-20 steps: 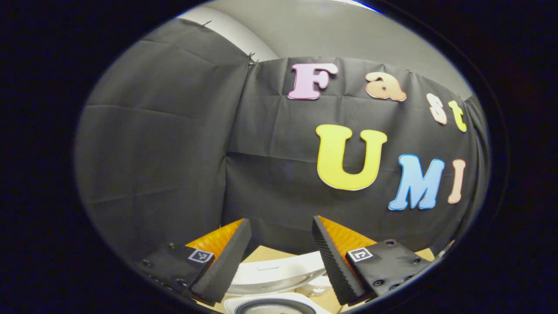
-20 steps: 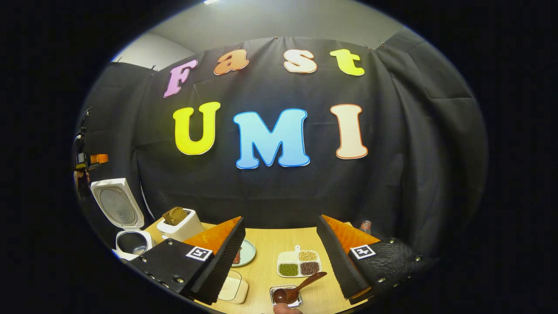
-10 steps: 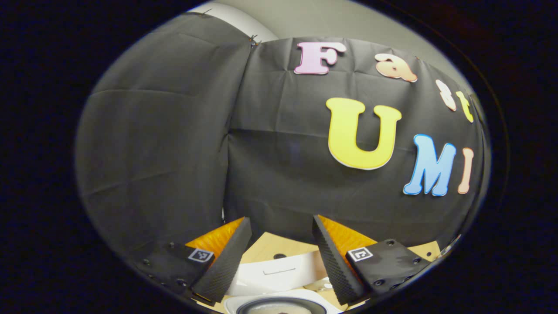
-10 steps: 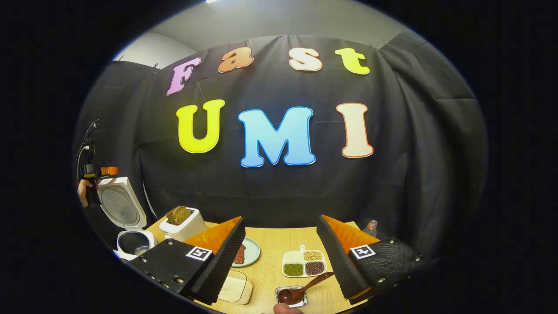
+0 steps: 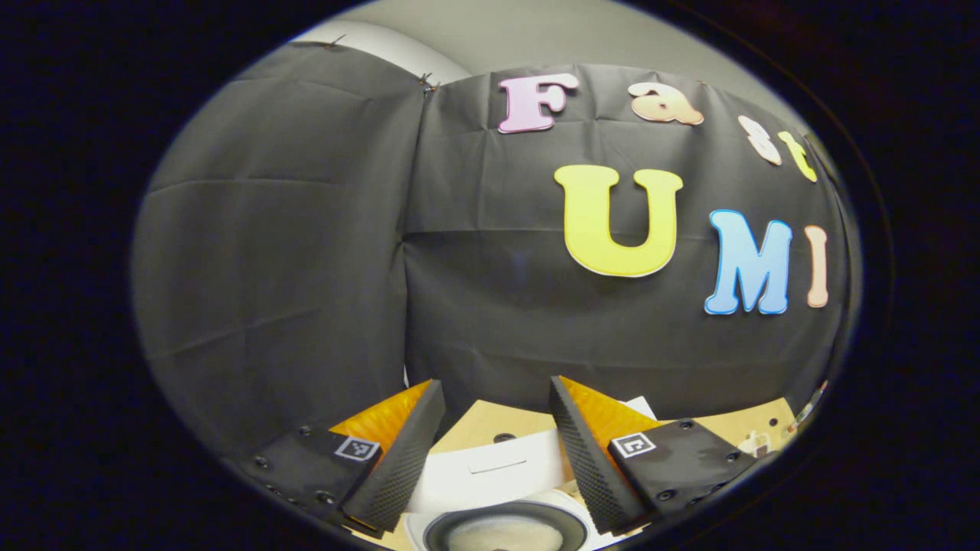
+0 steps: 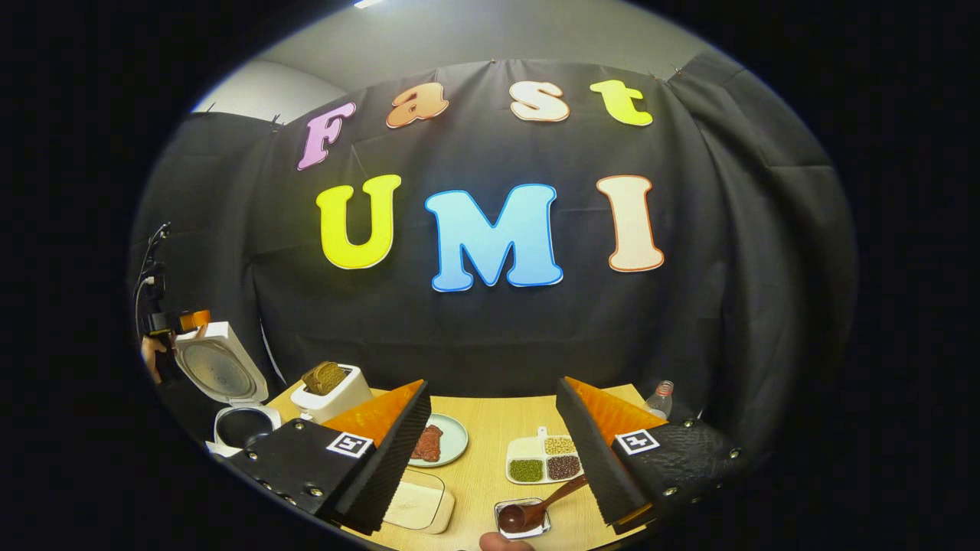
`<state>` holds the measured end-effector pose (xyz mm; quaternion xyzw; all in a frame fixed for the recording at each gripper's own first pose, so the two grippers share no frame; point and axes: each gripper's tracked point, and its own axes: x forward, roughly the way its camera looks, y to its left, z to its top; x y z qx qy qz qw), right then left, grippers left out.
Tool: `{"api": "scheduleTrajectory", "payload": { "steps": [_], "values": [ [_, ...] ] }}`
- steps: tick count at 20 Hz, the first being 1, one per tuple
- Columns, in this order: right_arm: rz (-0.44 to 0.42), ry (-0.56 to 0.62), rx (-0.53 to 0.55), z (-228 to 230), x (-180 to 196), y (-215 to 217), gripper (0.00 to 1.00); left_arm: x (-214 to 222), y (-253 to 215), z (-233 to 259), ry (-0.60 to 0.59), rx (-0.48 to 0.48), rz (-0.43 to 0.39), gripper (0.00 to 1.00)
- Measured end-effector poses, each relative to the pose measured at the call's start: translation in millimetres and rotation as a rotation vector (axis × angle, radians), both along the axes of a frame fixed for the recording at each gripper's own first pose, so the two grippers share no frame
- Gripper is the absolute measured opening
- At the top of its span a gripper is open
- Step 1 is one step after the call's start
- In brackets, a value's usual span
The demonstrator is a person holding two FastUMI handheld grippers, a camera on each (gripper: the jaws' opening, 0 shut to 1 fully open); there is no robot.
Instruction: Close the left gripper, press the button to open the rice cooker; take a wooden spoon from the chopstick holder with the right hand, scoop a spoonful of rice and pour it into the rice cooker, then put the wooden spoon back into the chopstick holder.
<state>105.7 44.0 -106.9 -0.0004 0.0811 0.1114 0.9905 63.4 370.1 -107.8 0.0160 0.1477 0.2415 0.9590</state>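
Left gripper view: left tongs (image 5: 496, 398) are open, nothing between the fingers. Below them the rice cooker (image 5: 505, 528) is cut off at the bottom edge; its pot mouth and raised lid (image 5: 490, 471) show in part, the pot's contents pale and hard to make out. The desk (image 5: 478, 425) shows as a narrow strip. Compared with 0.5 s ago, more of the pot mouth is in sight.

Right gripper view, left to right: the other gripper and the hand (image 6: 153, 356) holding it sit at the far left edge, small and dim, just beside the open rice cooker lid. Then a toaster (image 6: 331, 389), a plate (image 6: 438, 441), a lidded box (image 6: 417, 501) half hidden by a finger, a divided bean dish (image 6: 545, 459). The wooden spoon (image 6: 536, 506) rests with its bowl in a small tray (image 6: 522, 519), handle tip hidden behind a finger. Right tongs (image 6: 494, 402) are open, empty. These desk items sit slightly further right than 0.5 s ago.
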Motion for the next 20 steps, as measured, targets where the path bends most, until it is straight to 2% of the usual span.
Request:
{"api": "scheduleTrajectory", "payload": {
  "steps": [1, 2, 3, 4, 5, 6, 9, 10, 11, 12, 13, 14, 15, 16, 20],
  "values": [
    [0.003, 0.0, -0.002, -0.4, -1.2, 0.0, 1.0, -8.9, -8.2, -3.7, 0.0, 0.002, 0.0, 0.89],
    [0.007, 0.0, -0.002, 0.0, -2.2, 0.4, 1.0, -18.1, -16.9, -7.8, -0.002, 0.007, -0.001, 0.99],
    [0.01, 0.003, 0.0, -0.4, -2.7, 1.0, 1.0, -27.8, -26.8, -11.7, -0.004, 0.007, 0.002, 0.89],
    [0.014, 0.006, 0.001, -0.7, -3.7, 1.8, 1.0, -35.2, -35.4, -16.2, -0.007, 0.007, 0.007, 0.89],
    [0.018, 0.008, 0.0, -0.9, -4.9, 2.2, 1.0, -44.1, -43.5, -23.5, -0.005, 0.01, 0.012, 0.99],
    [0.025, 0.008, 0.001, -0.2, -5.5, 4.2, 1.0, -54.1, -52.0, -29.4, 0.002, 0.013, 0.019, 0.89],
    [0.043, 0.001, -0.005, -7.1, -3.6, 5.5, 1.0, -71.2, -71.1, -53.2, 0.018, 0.01, 0.035, 0.89],
    [0.049, 0.0, -0.008, -6.7, -5.4, 6.1, 1.0, -77.6, -75.2, -61.2, 0.026, 0.006, 0.038, 0.94],
    [0.053, -0.001, -0.011, -7.1, -6.6, 6.9, 1.0, -84.3, -80.4, -69.4, 0.038, -0.004, 0.043, 0.89],
    [0.056, 0.0, -0.015, -7.0, -8.7, 7.4, 1.0, -90.2, -83.7, -77.0, 0.049, -0.017, 0.049, 0.94],
    [0.057, -0.001, -0.016, -6.7, -10.0, 6.4, 1.0, -94.5, -87.5, -83.0, 0.059, -0.026, 0.05, 0.92],
    [0.058, -0.001, -0.015, -6.7, -11.4, 5.9, 1.0, -99.1, -90.5, -88.7, 0.069, -0.033, 0.051, 0.94],
    [0.058, -0.002, -0.014, -6.0, -13.2, 5.2, 1.0, -100.3, -94.1, -95.5, 0.079, -0.041, 0.053, 0.89],
    [0.058, -0.003, -0.015, -5.8, -13.9, 3.5, 1.0, -103.8, -96.3, -100.8, 0.09, -0.048, 0.058, 0.94],
    [0.049, 0.003, -0.009, -6.4, -15.4, -2.0, 1.0, -116.3, -105.8, -119.9, 0.111, -0.062, 0.074, 0.99]
  ]
}}
